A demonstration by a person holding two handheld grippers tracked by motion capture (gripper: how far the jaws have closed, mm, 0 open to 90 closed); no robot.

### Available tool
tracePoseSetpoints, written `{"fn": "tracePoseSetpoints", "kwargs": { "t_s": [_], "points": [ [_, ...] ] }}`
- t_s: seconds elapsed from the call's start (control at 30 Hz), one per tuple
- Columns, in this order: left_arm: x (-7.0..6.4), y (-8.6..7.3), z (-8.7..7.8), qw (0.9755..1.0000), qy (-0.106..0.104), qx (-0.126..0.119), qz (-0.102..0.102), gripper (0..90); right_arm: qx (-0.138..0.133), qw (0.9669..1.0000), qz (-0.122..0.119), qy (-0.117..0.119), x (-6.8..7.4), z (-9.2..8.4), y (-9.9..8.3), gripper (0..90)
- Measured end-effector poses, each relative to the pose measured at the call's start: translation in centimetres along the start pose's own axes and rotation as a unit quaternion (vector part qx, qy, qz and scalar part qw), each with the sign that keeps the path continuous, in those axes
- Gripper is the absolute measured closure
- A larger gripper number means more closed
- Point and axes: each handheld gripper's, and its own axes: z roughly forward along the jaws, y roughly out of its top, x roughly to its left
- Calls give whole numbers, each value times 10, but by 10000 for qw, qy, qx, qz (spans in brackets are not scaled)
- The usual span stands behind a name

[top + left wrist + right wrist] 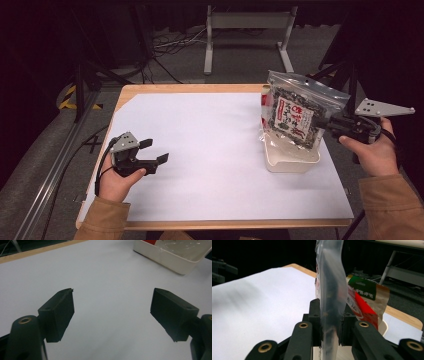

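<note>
my right gripper [325,123] is clamped on the edge of a clear snack pouch [295,112]. the pouch carries a white and red label over dark contents. in the right gripper view the two black pads press on the pouch [329,290] from either side, and the film stands edge-on between them. in the high view the pouch hangs tilted above a white tray [292,161]; its lower edge sits at or just inside the tray's rim, and i cannot tell whether it touches. the tray rests on the white sheet [210,150] covering the wooden table [150,89], at the right side near my right hand [372,150]. behind the pouch, a second packet [362,300] with a green header and a red band lies in the tray.

my left gripper [152,151] stands with its jaws wide apart and nothing between them. in the left gripper view both pads hover over bare sheet, with the tray [170,258] well apart at the upper right. my left hand [117,180] holds this gripper low over the left part of the sheet, well apart from the pouch.
</note>
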Motion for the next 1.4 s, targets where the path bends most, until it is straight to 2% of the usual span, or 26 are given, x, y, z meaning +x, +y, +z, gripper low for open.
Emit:
{"fn": "tracePoseSetpoints", "kwargs": {
  "t_s": [0.4,0.47,0.57,0.8,0.97,1.0,1.27,1.4],
  "points": [
    [0,0,1,10000,-5,15,31,199,321,9994,-67,-137,7,8,-8,765],
    [0,0,1,10000,-11,11,15,199,469,9986,-146,-190,8,11,-11,765],
    [0,0,1,10000,-16,10,-1,199,513,9984,-164,-153,9,16,-16,764],
    [-1,0,3,10000,6,23,15,198,497,9987,-17,-122,3,20,-24,765],
    [-2,1,3,10000,-13,18,34,198,580,9981,31,-181,5,25,-32,764],
    [-2,1,3,10000,-18,21,26,198,584,9980,160,-171,3,25,-35,764],
    [-3,1,4,10000,-21,75,49,197,535,9974,462,-171,-7,21,-51,765],
    [-3,1,5,10000,-36,71,11,197,385,9972,626,-149,-11,20,-57,764]
  ]
}}
